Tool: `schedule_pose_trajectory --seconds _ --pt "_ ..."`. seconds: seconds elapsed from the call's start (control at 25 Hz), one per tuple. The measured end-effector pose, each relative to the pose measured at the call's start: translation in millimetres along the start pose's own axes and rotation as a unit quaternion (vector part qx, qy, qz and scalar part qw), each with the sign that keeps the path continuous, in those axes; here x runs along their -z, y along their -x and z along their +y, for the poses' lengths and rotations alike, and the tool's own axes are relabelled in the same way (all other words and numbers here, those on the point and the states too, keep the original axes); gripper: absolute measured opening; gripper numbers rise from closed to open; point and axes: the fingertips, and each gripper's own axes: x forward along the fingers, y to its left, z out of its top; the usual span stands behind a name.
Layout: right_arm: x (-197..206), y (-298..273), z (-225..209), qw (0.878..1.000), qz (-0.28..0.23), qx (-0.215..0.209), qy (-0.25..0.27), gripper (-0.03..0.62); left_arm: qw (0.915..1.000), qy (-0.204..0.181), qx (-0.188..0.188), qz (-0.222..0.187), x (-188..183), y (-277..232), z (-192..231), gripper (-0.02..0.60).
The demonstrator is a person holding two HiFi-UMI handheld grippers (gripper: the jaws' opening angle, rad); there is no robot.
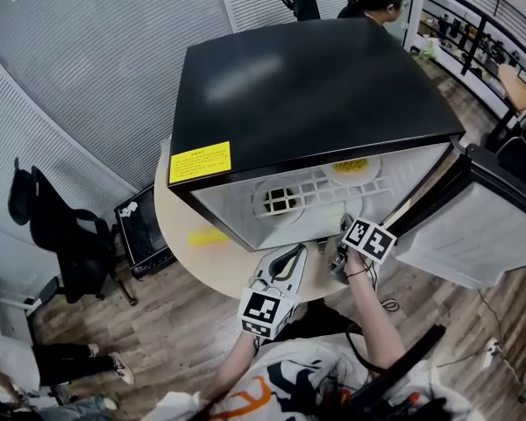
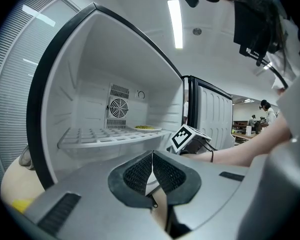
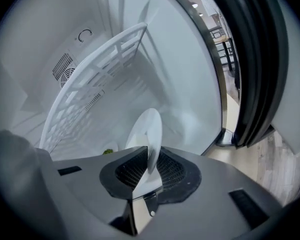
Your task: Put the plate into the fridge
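Though the round white plate (image 3: 146, 131) is already inside the black-topped white fridge (image 1: 316, 86), low in centre frame beneath the white grid shelf (image 3: 90, 79), my right gripper (image 3: 148, 156) is clamped on its rim; setting down and release remain, I judge; left gripper (image 2: 151, 156) has jaws together, empty; two plates counted, the second plate (image 2: 147, 128), bearing yellow food, on that one shelf.

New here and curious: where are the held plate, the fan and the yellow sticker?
held plate (image 3: 146, 131), right gripper view, its white face above the jaws
fan (image 2: 118, 107), left gripper view, grille centre
sticker (image 1: 200, 161), head view, its middle
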Motion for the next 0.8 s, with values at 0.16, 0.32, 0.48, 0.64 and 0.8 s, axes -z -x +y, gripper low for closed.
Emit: schedule_pose_trajectory --seconds 0.16,0.32,0.48,0.64,0.8 --pt "-5.7 -9.3 4.4 0.998 -0.003 0.003 0.059 0.063 1.0000 0.000 -0.002 0.003 2.7 1.6 2.4 0.014" --pt "-9.4 -14.1 -2.5 0.989 -0.003 0.046 0.138 0.117 1.0000 0.002 -0.005 0.007 5.9 4.0 5.0 0.014" --pt "-9.1 -15.9 -11.3 0.974 0.007 0.091 0.206 0.180 0.9999 0.004 -0.008 0.010 8.8 6.4 7.9 0.014" --pt "-12.4 -10.9 -7.1 0.973 -0.002 0.088 0.213 0.207 0.9999 0.004 -0.007 0.012 10.0 7.9 8.2 0.014" --pt "-15.9 -4.2 -1.1 0.976 -0.014 0.077 0.205 0.207 0.9999 0.003 -0.006 0.012 10.4 10.2 7.2 0.014"
